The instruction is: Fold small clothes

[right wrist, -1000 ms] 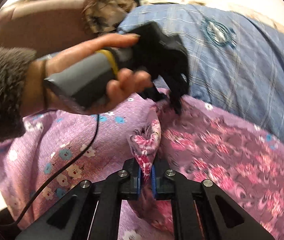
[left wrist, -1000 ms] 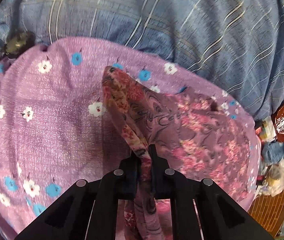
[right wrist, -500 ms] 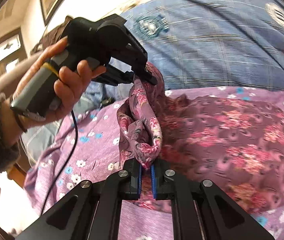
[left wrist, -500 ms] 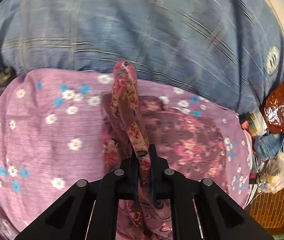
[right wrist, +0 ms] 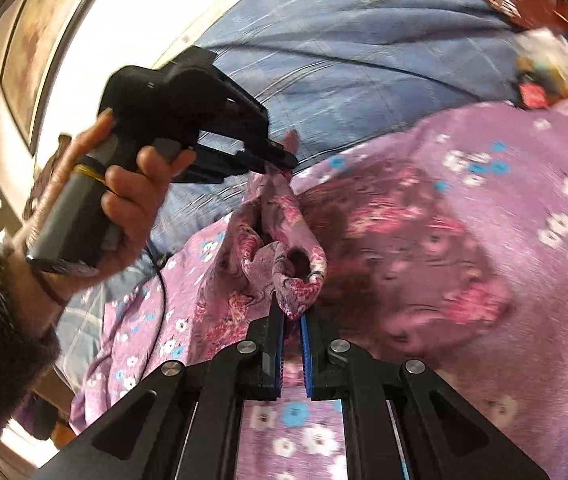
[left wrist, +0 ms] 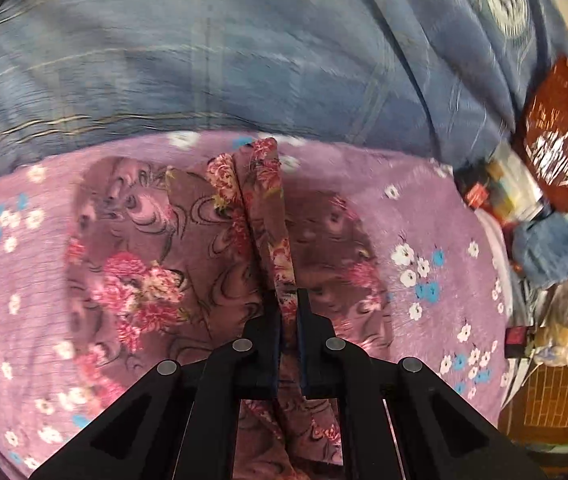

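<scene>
1. Task item: a small floral garment of thin pink-and-mauve printed cloth. Part of it lies on a purple flowered blanket; one edge is lifted clear of the blanket between the two tools.
2. Left gripper: jaws clamped together on a narrow gathered strip of the garment, which runs forward from the pads as a raised ridge. In the right wrist view the left gripper, held in a hand, pinches the far end of the lifted edge.
3. Right gripper: jaws closed on a bunched corner of the same edge; a small roll of cloth bulges just ahead of the blue pads.
4. Surroundings: a blue checked bedcover lies beyond the blanket; bags and clutter sit at the far right.
5. Handling judgement: the cloth appears light, limp and somewhat slick. It sags between the grips and holds no shape unsupported.
6. Grip guidance: hold at hems or corners, where doubled fabric gives the pads more bite. Keep the span between the grips taut so the fold line falls straight.
7. Risk: a bunched grip may trap extra layers and leave creases.
</scene>
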Tool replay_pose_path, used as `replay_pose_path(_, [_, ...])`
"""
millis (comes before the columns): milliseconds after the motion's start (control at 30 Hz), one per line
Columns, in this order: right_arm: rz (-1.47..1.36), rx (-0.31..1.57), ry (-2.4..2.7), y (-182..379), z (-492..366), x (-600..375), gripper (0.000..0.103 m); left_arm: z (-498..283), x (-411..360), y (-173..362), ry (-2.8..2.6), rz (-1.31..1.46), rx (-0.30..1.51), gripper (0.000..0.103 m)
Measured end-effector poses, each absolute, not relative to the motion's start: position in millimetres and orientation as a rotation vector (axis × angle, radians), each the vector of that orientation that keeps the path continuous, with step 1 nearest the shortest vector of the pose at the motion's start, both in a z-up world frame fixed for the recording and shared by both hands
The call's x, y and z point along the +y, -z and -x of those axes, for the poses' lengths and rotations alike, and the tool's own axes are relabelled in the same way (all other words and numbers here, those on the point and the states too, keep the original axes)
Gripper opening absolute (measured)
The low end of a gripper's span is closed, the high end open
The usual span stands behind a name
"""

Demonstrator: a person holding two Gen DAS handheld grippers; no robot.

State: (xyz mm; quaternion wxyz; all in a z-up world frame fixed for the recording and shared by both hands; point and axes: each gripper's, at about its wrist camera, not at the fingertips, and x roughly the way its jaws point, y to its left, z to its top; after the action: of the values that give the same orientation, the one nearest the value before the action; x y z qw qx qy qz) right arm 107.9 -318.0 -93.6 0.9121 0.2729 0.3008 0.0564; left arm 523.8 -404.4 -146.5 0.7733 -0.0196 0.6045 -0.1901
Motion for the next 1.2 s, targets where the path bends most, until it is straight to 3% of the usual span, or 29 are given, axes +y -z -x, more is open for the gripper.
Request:
replay_pose_path(333, [-0.844, 0.675, -0.005, 134, -91, -393, 0.007, -520, -485, 210, 0.441, -0.078, 1.354, 0.008])
replay_pose_path(367, [-0.852, 0.695, 0.002, 138, -93, -393, 0.013, -519, -487, 210, 0.444, -0.086, 1.347, 0.009])
replay_pose_path(567, [-0.855, 0.654, 0.101, 124, -84, -402, 0.024, -518, -432, 162, 0.557, 0.106, 1.285, 0.014])
replay_pose_path(633, [-0.867, 0.571, 0.138, 110, -75, -413, 0.033, -521, -389, 144, 0.555, 0.221, 1.237, 0.022])
replay_pose_path(700, [-0.834, 0.529, 0.132, 94, -82, -425, 0.051, -524, -336, 139, 0.481, 0.308, 1.175, 0.041])
replay_pose_path(767, [-0.781, 0.571, 0.074, 79, -115, -436, 0.057, -525, -304, 149, 0.428, 0.332, 1.169, 0.044])
replay_pose_path(900, [-0.757, 0.725, -0.112, 84, -210, -441, 0.057, -523, -252, 197, 0.385, 0.459, 1.251, 0.043])
replay_pose_path(1100, [-0.661, 0.959, -0.169, 123, -301, -404, 0.055, -529, -243, 251, 0.460, 0.594, 1.335, 0.043])
replay_pose_path(1133, [-0.632, 1.003, -0.180, 129, -312, -396, 0.039, -531, -246, 254, 0.463, 0.593, 1.341, 0.043])
replay_pose_path(1167, [-0.597, 0.996, -0.172, 126, -315, -392, 0.011, -534, -249, 256, 0.468, 0.587, 1.337, 0.043])
replay_pose_path(1200, [-0.551, 0.979, -0.185, 118, -317, -388, 0.007, -535, -251, 252, 0.468, 0.570, 1.308, 0.043])
